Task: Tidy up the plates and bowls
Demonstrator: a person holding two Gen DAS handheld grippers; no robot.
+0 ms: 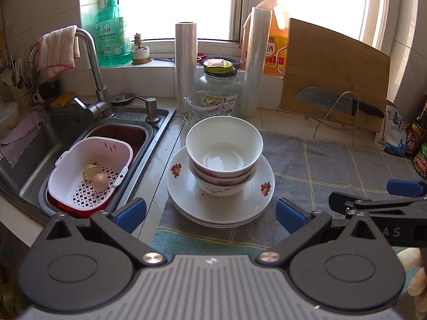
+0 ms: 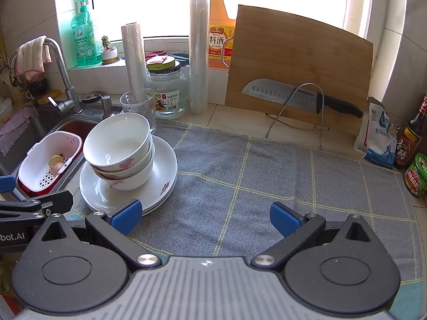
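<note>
Three white bowls with pink flower prints sit nested in a stack (image 1: 224, 157) (image 2: 120, 149) on stacked white plates (image 1: 186, 200) (image 2: 162, 170) at the left end of a grey checked cloth. My left gripper (image 1: 210, 214) is open just in front of the plates, nothing between its blue pads. My right gripper (image 2: 205, 217) is open over the bare cloth, right of the plates, its left pad (image 2: 126, 214) near the plates' rim. Each gripper's side shows in the other's view: the right one (image 1: 373, 205) and the left one (image 2: 34, 205).
A sink (image 1: 34, 157) with a white strainer basket (image 1: 90, 170) holding an egg lies left. Behind the stack stand a glass cup (image 1: 202, 106), a jar (image 1: 221, 85), two film rolls (image 1: 185, 58), and a cutting board (image 1: 333, 74) with a knife (image 2: 293, 97). Sauce bottles (image 2: 413, 138) line the right edge.
</note>
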